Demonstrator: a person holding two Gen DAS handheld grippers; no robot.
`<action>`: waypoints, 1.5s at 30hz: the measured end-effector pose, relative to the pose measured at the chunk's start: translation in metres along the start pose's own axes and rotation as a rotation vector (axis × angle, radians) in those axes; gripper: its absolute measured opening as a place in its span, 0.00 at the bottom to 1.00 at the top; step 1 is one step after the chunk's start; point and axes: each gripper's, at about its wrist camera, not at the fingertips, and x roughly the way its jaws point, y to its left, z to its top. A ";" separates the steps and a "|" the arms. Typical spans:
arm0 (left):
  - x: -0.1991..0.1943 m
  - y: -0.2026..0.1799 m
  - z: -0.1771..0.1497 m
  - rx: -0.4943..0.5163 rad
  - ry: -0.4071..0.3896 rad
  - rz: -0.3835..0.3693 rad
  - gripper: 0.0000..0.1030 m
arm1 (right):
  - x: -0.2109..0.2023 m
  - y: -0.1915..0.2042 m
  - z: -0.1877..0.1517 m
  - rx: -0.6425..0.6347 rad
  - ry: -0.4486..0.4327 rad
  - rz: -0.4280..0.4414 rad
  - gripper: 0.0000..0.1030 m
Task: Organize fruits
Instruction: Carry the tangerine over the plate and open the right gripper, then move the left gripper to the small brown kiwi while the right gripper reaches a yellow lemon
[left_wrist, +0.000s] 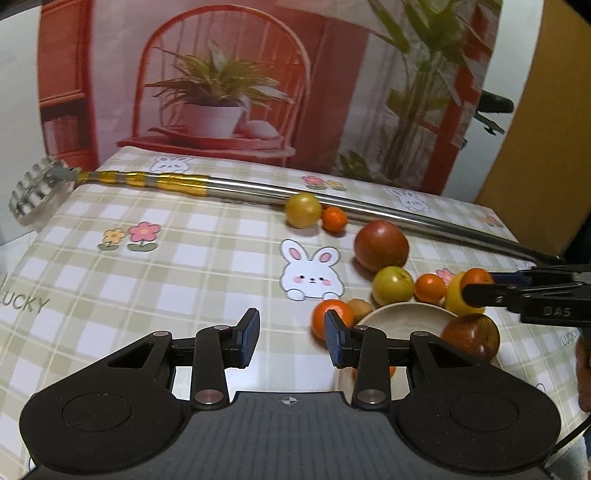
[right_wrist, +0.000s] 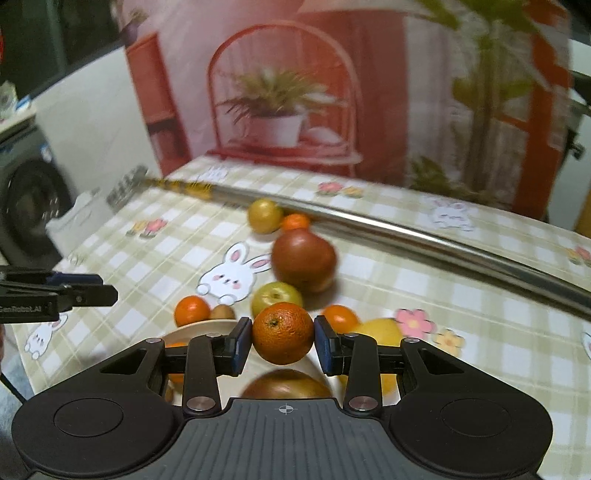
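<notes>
Orange peel is pressed on both sides by the blue pads of the right gripper (right_wrist: 283, 341): an orange (right_wrist: 283, 332) is clamped and held just above the cream bowl (right_wrist: 192, 330), whose hollow lies below and slightly left. Only a short lowering seems required. The left gripper (left_wrist: 291, 338) is held wide apart and empty, left of the bowl.

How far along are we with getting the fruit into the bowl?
Early. The bowl seems to hold little so far; a reddish apple rests at its rim. The right gripper grips an orange above it. The left gripper is open. Most fruit remains on the tablecloth.
</notes>
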 end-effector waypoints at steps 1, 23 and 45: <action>-0.001 0.002 0.000 -0.008 -0.001 0.003 0.40 | 0.007 0.005 0.003 -0.014 0.022 0.006 0.32; -0.010 0.030 -0.011 -0.116 -0.025 0.009 0.50 | 0.063 0.047 0.003 -0.130 0.217 -0.035 0.35; 0.011 0.001 0.021 0.013 0.077 -0.120 0.38 | -0.030 -0.019 -0.032 0.221 -0.133 -0.113 0.37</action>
